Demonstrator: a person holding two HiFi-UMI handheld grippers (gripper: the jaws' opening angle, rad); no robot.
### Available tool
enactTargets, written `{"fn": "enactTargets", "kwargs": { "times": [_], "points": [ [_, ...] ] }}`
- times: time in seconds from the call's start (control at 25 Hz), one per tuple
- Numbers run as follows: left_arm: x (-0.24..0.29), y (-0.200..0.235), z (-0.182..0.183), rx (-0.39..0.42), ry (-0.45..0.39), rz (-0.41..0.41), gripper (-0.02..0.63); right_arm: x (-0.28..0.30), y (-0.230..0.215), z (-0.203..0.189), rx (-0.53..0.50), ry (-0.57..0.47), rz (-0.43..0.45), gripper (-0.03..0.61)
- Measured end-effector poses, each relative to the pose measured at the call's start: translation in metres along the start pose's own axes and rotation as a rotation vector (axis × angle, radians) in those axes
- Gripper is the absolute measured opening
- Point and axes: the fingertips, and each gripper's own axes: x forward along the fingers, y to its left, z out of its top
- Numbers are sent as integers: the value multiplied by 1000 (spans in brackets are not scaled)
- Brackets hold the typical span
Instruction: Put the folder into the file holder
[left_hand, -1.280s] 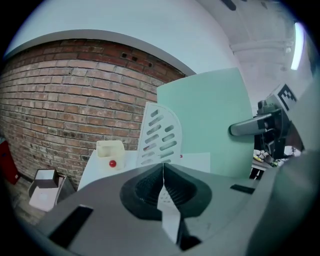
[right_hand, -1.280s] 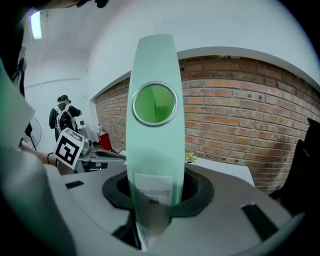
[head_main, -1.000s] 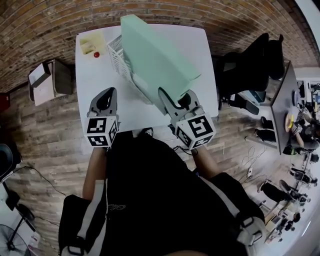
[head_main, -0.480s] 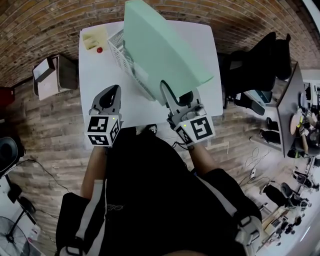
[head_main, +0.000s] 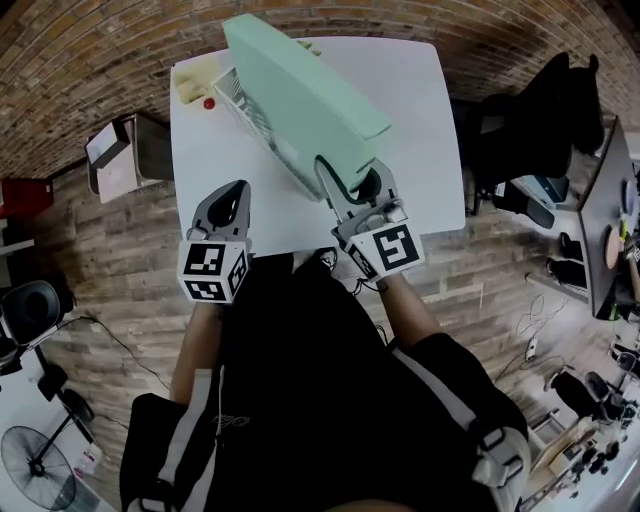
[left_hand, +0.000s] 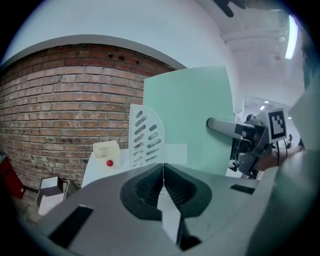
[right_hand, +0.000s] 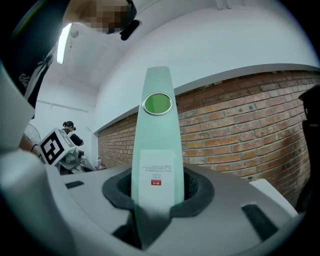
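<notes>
A mint-green folder (head_main: 300, 95) hangs tilted above the white slotted file holder (head_main: 245, 110) at the back left of the white table (head_main: 420, 120). My right gripper (head_main: 345, 180) is shut on the folder's near spine end. In the right gripper view the spine (right_hand: 156, 150), with a round finger hole and a white label, stands upright between the pads. In the left gripper view the folder (left_hand: 195, 115) rises just behind the holder (left_hand: 145, 137). My left gripper (head_main: 232, 195) hovers shut and empty over the table's front left edge, apart from both.
A pale yellow tray (head_main: 195, 82) and a small red ball (head_main: 208, 103) lie at the table's back left corner. A cardboard box (head_main: 125, 155) stands on the floor to the left. A black chair (head_main: 520, 120) and a desk are to the right.
The right gripper has carried the folder leftward and farther out, so it now hangs over the file holder. The left gripper has hardly moved.
</notes>
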Motion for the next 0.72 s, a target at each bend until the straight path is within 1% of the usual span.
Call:
{"fn": "enactTargets", "kwargs": {
  "times": [0.16,0.28,0.44,0.6,0.72],
  "points": [
    [6,-7,6,-10,-14,-17,23,0,0,0,3,34,28,160],
    [12,-14,13,-14,-31,-28,23,-2,-4,-1,-5,84,39,170],
    [17,-16,15,-34,-45,-33,23,3,-8,-3,-52,209,64,198],
    [17,-15,14,-56,-57,-25,23,6,-5,5,-19,318,119,222],
    [17,-12,15,-68,-64,-22,23,13,-6,8,-25,387,131,239]
  ]
}}
